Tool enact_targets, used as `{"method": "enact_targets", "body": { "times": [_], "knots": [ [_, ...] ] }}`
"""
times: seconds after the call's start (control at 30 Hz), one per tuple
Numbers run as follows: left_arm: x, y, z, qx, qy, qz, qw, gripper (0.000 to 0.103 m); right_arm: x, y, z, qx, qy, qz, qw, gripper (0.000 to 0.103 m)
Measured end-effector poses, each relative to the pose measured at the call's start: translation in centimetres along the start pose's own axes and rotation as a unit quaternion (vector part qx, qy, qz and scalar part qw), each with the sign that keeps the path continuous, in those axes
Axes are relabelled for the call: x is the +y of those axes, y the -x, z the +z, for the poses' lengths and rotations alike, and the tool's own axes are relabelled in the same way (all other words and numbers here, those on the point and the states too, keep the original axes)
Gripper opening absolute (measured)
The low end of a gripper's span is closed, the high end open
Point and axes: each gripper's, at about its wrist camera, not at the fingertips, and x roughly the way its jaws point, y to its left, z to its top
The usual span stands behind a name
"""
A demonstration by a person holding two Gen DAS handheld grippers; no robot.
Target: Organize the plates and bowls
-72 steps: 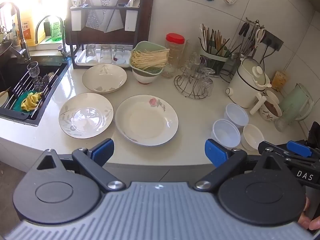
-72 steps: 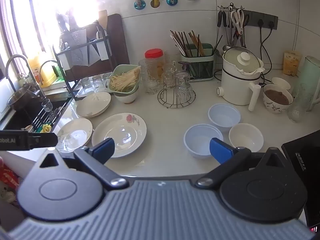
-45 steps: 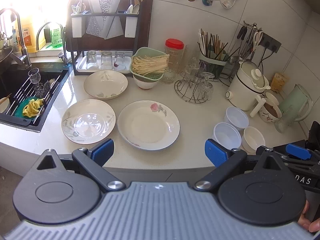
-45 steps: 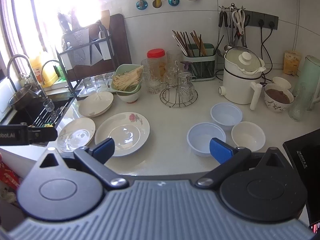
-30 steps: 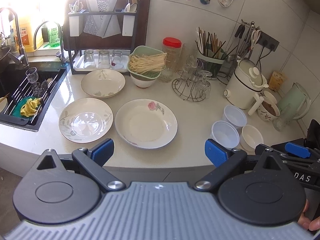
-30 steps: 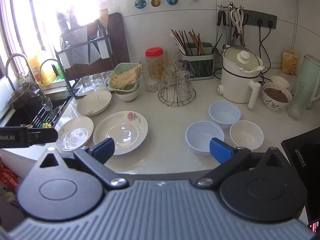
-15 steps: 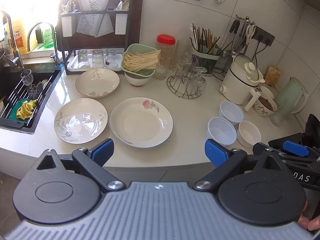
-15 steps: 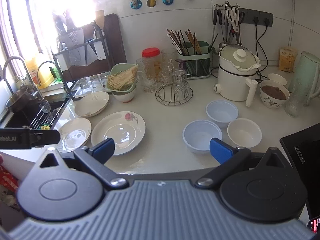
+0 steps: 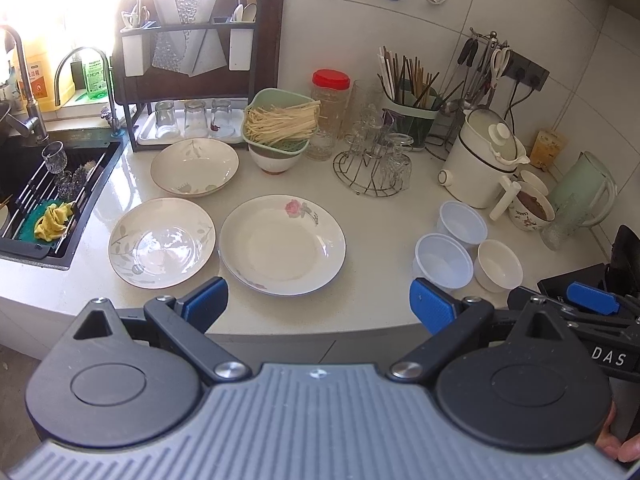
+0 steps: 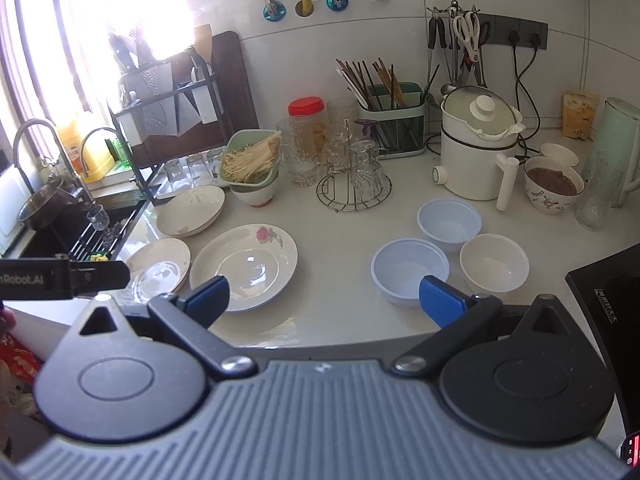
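Left wrist view: left tool (image 9: 318,306) wide, holding nothing | rose plate (image 9: 282,244) just ahead on desk (image 9: 372,224), leaf plate (image 9: 162,242) touching it | right tool (image 10: 323,294) wide, bowls (image 10: 410,270) ahead | risk: glazed rim slips, neighbouring plate gets knocked.

White letters "DAS" stand on the dark body of the right claw (image 9: 612,356), seen at the right edge of the left wrist view. In the right wrist view, "n Robot.AI", cut off by the frame's left edge, stands in white on the black body of the left claw (image 10: 60,278). The green bottle (image 9: 95,80) by the far left tap carries a label, and the black appliance (image 10: 608,308) at near right bears small white print, both too small to read, perhaps Chinese characters.
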Motion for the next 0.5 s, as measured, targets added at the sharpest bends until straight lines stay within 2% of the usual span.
{"method": "enact_targets", "body": {
  "times": [0.5],
  "knots": [
    [0.18,0.13,-0.25,0.003,-0.001,-0.003,1.0,0.099,0.47,0.51,-0.23,-0.003,-0.003,0.01,1.0,0.103]
  ]
}}
